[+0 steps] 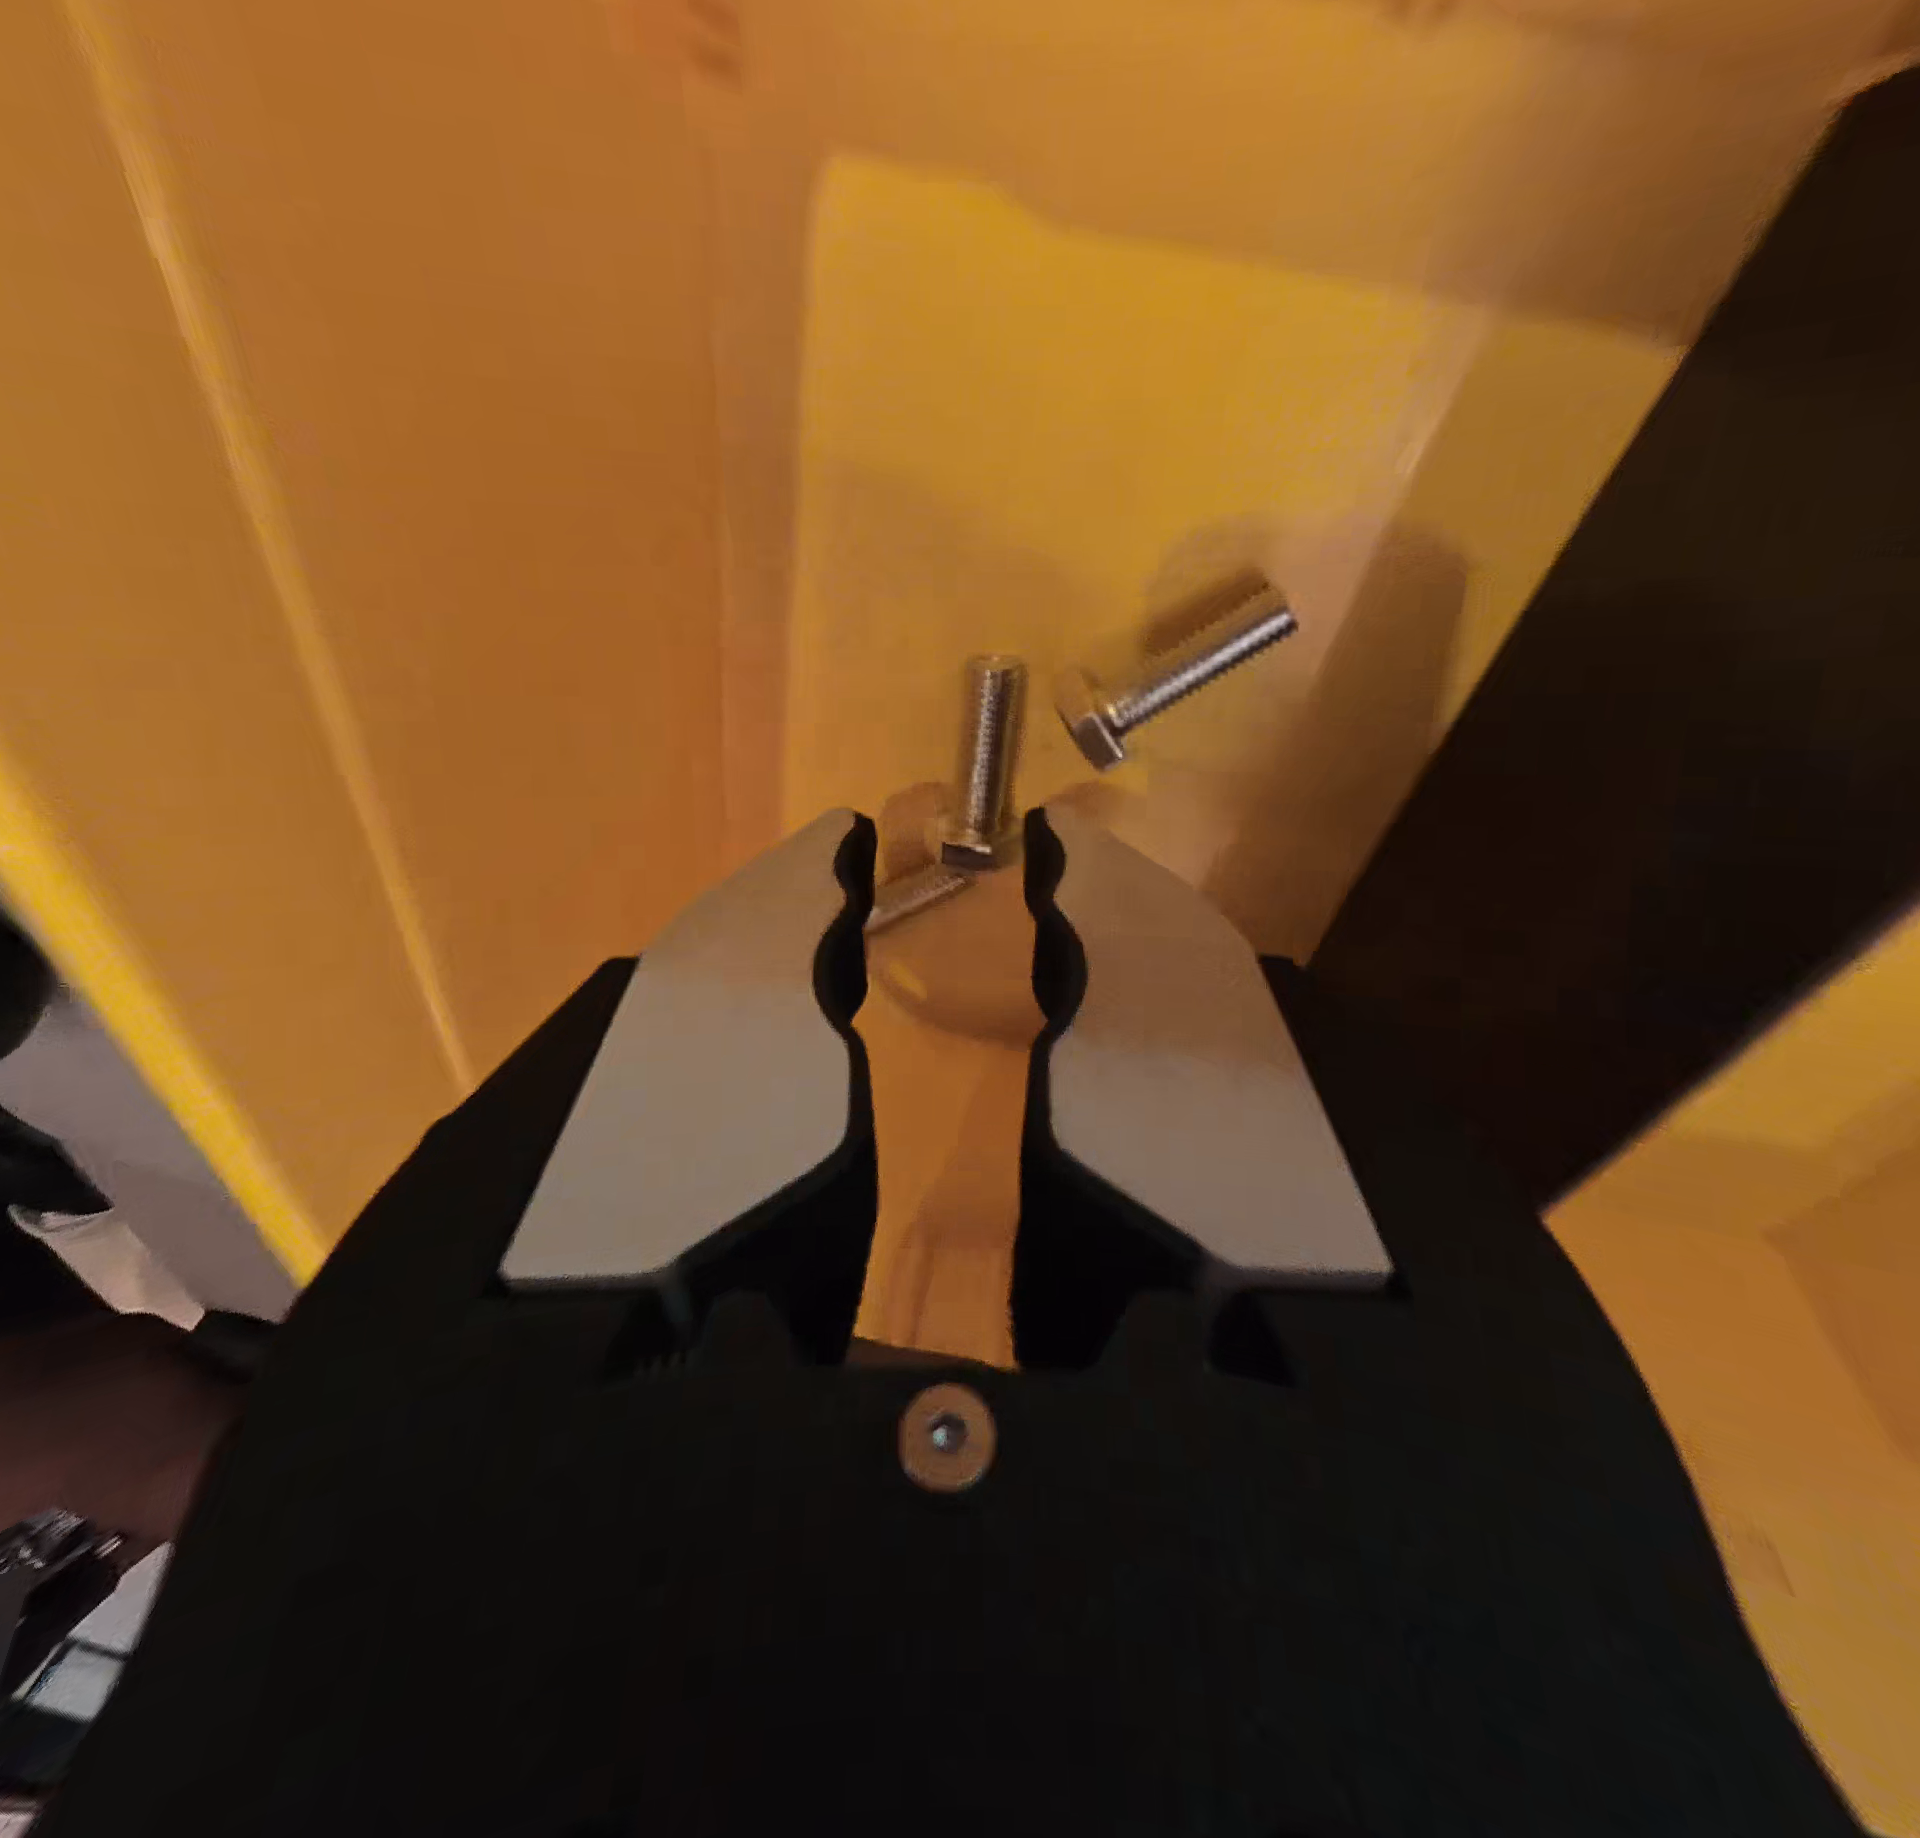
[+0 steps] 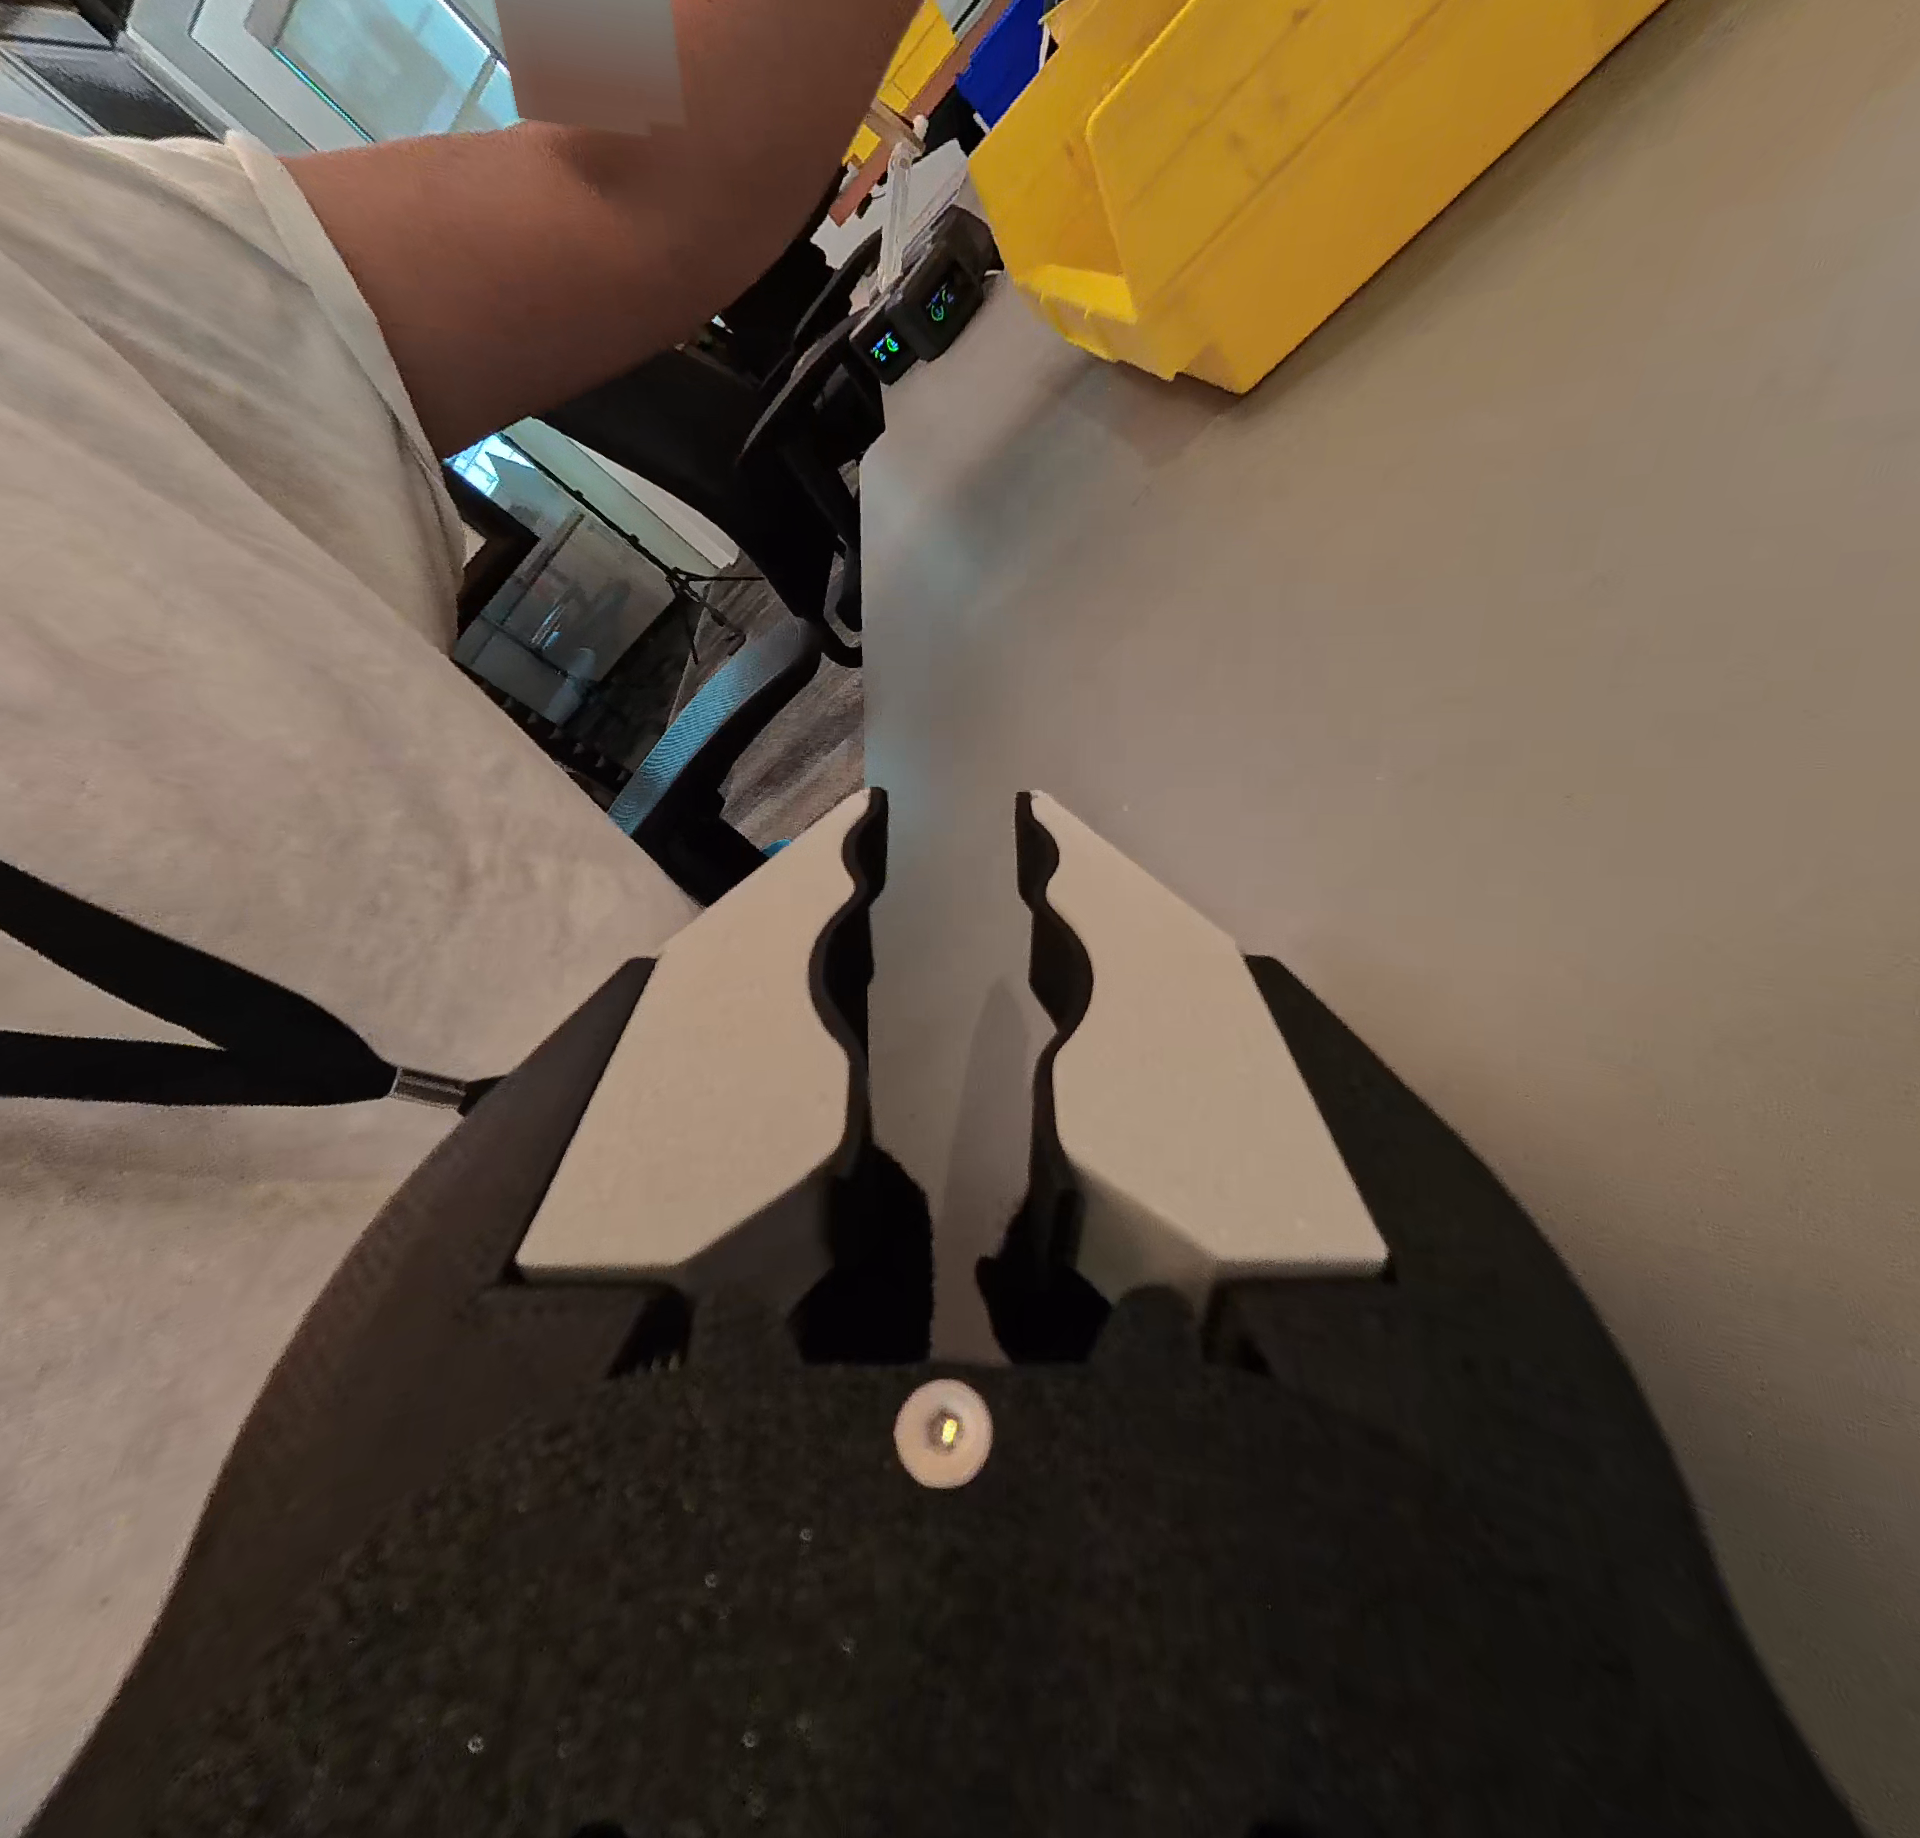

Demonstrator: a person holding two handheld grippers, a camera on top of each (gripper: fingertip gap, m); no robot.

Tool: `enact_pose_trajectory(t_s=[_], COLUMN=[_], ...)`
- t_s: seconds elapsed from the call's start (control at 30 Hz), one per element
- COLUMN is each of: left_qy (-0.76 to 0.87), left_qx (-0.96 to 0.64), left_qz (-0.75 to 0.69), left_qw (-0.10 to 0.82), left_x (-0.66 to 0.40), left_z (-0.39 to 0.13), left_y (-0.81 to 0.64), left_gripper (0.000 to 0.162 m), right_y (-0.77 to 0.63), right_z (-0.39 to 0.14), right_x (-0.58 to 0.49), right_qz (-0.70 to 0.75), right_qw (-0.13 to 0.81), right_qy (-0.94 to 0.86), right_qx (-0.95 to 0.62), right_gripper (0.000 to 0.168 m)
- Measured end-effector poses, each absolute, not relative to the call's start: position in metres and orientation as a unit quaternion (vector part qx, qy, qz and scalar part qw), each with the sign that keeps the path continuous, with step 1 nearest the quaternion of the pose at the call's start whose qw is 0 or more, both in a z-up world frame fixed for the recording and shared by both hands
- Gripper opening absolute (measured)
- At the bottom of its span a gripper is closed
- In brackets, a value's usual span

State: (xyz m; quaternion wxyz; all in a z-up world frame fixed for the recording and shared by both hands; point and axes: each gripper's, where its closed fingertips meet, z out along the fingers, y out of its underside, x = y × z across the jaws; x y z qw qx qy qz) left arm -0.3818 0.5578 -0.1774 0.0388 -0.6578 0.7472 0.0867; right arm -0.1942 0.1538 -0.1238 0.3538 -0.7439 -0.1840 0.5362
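Left gripper (image 1: 951, 832) deep inside a yellow bin (image 1: 416, 438), fingers (image 1: 727, 1040) parted with a narrow gap and nothing clamped between them. Just past the tips, an upright-looking hex bolt (image 1: 985, 760) on the bin floor, head toward the fingers, shank pointing away. A second bolt (image 1: 1174, 671) just beside it toward the bin's right wall, lying aslant. A third bolt (image 1: 920, 900) partly hidden under the left finger, only its threaded end showing. A dark divider or wall (image 1: 1662, 697) close along the right side.

Risks from here, as a judgement: round, smooth shanks likely to roll or squirt out under a pinch on the threads; the narrow gap possibly catching two bolts at once, since the near one and the hidden one lie touching or nearly so, hard to tell through the blur; fingertips liable to jam against the bin floor or scrape the dark wall in so tight a corner.

Right gripper (image 2: 951, 812) low over a bare grey tabletop (image 2: 1455, 853), near its front edge beside a person's light shirt (image 2: 208, 645), fingers apart and empty. More yellow bins (image 2: 1247, 178) well apart, at the tabletop's far end, with small lit devices (image 2: 920, 323) near them.
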Motion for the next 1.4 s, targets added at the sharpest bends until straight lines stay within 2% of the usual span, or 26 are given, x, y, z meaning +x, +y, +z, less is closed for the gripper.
enact_pose_trajectory(t_s=[0.07, 0.13, 0.2, 0.27, 0.37, 0.47, 0.53, 0.6, 0.73, 0.83, 1.17, 1.4], left_qy=[0.749, 0.757, 0.753, 0.736, 0.692, 0.63, 0.572, 0.53, 0.515, 0.535, 0.539, 0.554], left_qx=[-0.657, -0.649, -0.653, -0.67, -0.691, -0.653, -0.612, -0.581, -0.507, -0.465, -0.438, -0.445], left_qz=[0.076, 0.072, 0.078, 0.052, -0.099, -0.316, -0.452, -0.535, -0.622, -0.648, -0.691, -0.681], left_qw=[0.031, 0.027, 0.035, 0.083, 0.183, 0.277, 0.306, 0.308, 0.302, 0.28, 0.198, 0.175], left_x=[-0.379, -0.378, -0.379, -0.371, -0.337, -0.29, -0.264, -0.242, -0.213, -0.203, -0.203, -0.2], left_z=[-0.186, -0.19, -0.185, -0.165, -0.107, -0.028, 0.014, 0.03, 0.028, 0.014, -0.017, -0.033], left_y=[0.557, 0.555, 0.558, 0.56, 0.532, 0.465, 0.411, 0.359, 0.271, 0.225, 0.178, 0.17], left_gripper=[0.024, 0.01, 0.009, 0.009, 0.009, 0.009, 0.009, 0.009, 0.009, 0.009, 0.009, 0.009], right_y=[0.154, 0.155, 0.155, 0.156, 0.162, 0.181, 0.197, 0.213, 0.229, 0.222, 0.197, 0.185], right_z=[-0.125, -0.125, -0.126, -0.122, -0.112, -0.105, -0.093, -0.076, -0.026, -0.007, -0.008, -0.02], right_x=[-0.195, -0.196, -0.196, -0.194, -0.189, -0.182, -0.182, -0.187, -0.201, -0.21, -0.192, -0.206], right_qz=[0.538, 0.54, 0.54, 0.54, 0.544, 0.505, 0.493, 0.492, 0.55, 0.594, 0.567, 0.535], right_qw=[0.351, 0.349, 0.348, 0.357, 0.377, 0.414, 0.437, 0.455, 0.484, 0.485, 0.524, 0.505], right_qy=[-0.184, -0.183, -0.182, -0.179, -0.172, -0.175, -0.17, -0.171, -0.17, -0.178, -0.208, -0.275], right_qx=[-0.744, -0.744, -0.744, -0.741, -0.729, -0.737, -0.733, -0.722, -0.659, -0.617, -0.601, -0.618], right_gripper=[0.024, 0.024, 0.024, 0.024, 0.024, 0.024, 0.026, 0.027, 0.028, 0.027, 0.024, 0.018])
